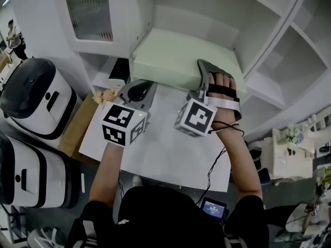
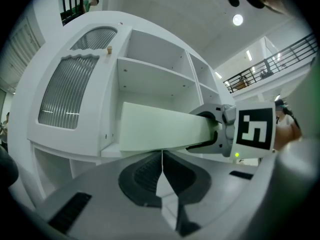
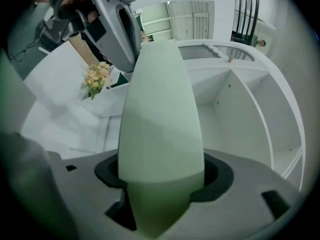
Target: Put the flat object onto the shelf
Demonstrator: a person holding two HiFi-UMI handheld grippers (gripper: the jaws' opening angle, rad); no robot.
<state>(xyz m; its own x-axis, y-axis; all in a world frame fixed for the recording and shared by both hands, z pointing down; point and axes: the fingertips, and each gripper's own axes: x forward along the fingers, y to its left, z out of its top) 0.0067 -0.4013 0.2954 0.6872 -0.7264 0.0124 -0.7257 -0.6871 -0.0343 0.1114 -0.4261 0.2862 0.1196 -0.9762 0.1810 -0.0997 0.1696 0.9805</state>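
While gripping the panel (image 1: 173,61), right tool (image 1: 214,74) faces shelf (image 1: 196,14).

flat object (image 1: 176,61): plain pale green slab, thick-edged | pose: level, broad face up | place: far part inside open lower compartment of white shelf (image 1: 274,35), near edge projecting past shelf front | hold: right tongs (image 1: 209,71) clamped over near right edge, one jaw above, one below

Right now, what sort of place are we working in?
Probably a large indoor lab or demo hall: a white shelf unit by a white table, rounded white machines on the floor, and an upper-level railing.
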